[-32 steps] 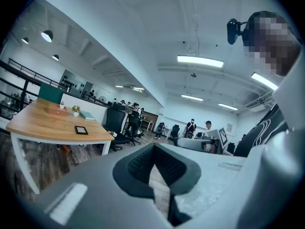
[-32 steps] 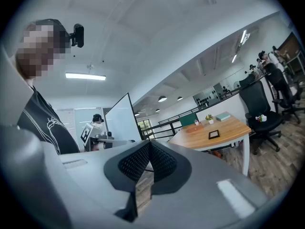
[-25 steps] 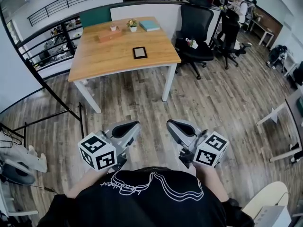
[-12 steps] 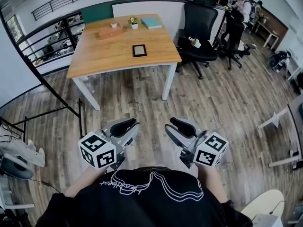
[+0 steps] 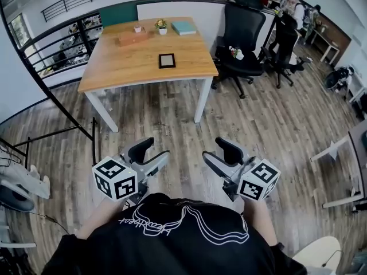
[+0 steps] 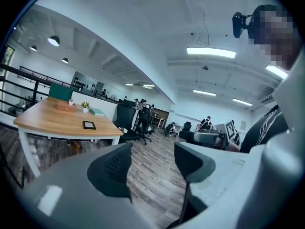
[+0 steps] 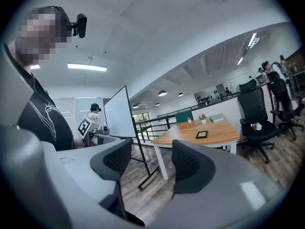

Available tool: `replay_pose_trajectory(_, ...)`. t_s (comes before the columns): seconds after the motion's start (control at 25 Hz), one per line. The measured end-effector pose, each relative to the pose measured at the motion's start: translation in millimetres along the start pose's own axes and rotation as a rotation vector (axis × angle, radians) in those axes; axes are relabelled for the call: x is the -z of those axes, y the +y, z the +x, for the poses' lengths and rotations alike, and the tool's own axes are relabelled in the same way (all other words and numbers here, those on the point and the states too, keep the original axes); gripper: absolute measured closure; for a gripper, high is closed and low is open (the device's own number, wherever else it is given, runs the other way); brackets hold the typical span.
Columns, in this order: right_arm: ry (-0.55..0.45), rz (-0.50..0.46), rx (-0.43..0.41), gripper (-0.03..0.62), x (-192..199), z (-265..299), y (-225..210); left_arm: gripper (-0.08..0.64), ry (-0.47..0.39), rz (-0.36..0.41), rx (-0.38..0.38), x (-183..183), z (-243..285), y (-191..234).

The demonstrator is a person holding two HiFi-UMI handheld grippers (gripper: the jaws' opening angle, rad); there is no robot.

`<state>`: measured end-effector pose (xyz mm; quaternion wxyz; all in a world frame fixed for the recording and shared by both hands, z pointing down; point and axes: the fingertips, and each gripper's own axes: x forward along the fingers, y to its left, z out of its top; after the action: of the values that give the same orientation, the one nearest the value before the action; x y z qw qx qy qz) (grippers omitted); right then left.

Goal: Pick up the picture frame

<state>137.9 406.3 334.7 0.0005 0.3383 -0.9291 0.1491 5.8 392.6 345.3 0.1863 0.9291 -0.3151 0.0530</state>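
The picture frame (image 5: 167,61) lay flat on the wooden bench (image 5: 123,67), a little toward the bench's 3 o'clock side and well apart from both grippers, which were held low over the plank floor (image 5: 172,119) in front of the person's dark shirt. From the grippers, the frame sat at roughly 12 o'clock in the head view.

The left gripper (image 5: 150,153) had its fingers (image 6: 112,168) spread apart with only floor showing between them. In its own view the frame was far off, at about 10 o'clock of the gap. The right gripper (image 5: 221,153) had just been opening its fingers (image 7: 190,168), and they stood wide with nothing between them (the frame showed small at 1 o'clock beyond them).

On the bench, a small potted plant (image 5: 160,27) stood at 12 o'clock of the frame, a teal book (image 5: 182,28) at 1 o'clock and a brown box (image 5: 133,39) at 11 o'clock. A black office chair (image 5: 238,36) stood just beside the bench at its 3 o'clock edge.
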Motion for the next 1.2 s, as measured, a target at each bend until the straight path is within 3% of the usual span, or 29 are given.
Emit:
replay_pose_trajectory(0.32,0.024,0.021,0.0,0.295,3,27,-31,0.244,-0.005,-0.024,-0.056,-4,9,38)
replay_pose_trajectory(0.68,0.051,0.063,0.03,0.291,6,94,-96,0.243,0.015,-0.064,-0.045,-15,60,123)
replay_pose_trajectory(1.04,0.081,0.133,0.071,0.291,-20,206,-186,0.244,0.052,-0.108,0.032,-70,135,244)
replay_pose_trajectory(1.2,0.108,0.154,0.075,0.291,-29,271,-227,0.244,0.076,-0.099,0.02,-88,165,315)
